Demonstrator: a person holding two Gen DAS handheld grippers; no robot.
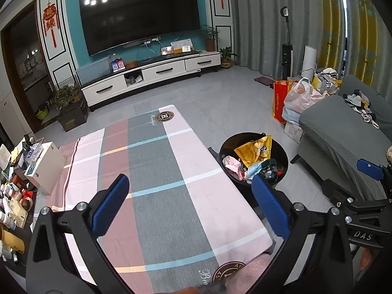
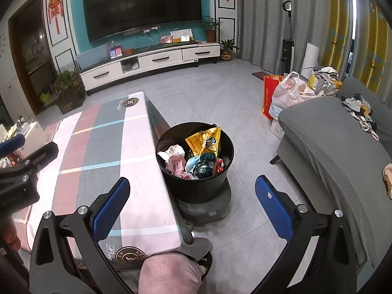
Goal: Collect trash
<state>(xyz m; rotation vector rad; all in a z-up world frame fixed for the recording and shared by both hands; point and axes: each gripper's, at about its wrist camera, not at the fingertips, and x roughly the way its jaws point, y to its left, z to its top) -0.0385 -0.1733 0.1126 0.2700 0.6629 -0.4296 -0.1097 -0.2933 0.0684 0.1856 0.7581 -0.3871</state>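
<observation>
I am looking first at the trash: a yellow snack bag [image 2: 204, 142], a crumpled pink wrapper [image 2: 175, 160] and a wad of teal and red wrappers [image 2: 203, 165] are all lying inside the black bin [image 2: 196, 186], which is standing on the grey tile floor just off the right long edge of the table [image 2: 137, 156], about midway along that edge. The yellow bag is leaning against the far wall of the bin, its long axis running up and away from me; the pink wrapper is sitting on the side nearest the table.

From my right gripper [image 2: 192, 204] the bin is lying almost straight ahead and below, so this arm is clearly the nearer one. Its blue pads [image 2: 111, 208] are standing wide apart with nothing between them. My left gripper [image 1: 189, 202] is hovering over the table's near half, equally spread and empty, and from it the bin [image 1: 253, 159] is sitting off to the right, past the table edge.

The checked tablecloth is showing no loose litter that I can make out, so I am judging the collecting as largely done. If anything is left to gather, the cluttered shelf [image 1: 14, 186] off the table's left side is the likelier place, and that lies nearer my left arm. The grey sofa [image 2: 330, 147] is standing to the right of the bin, well apart.
</observation>
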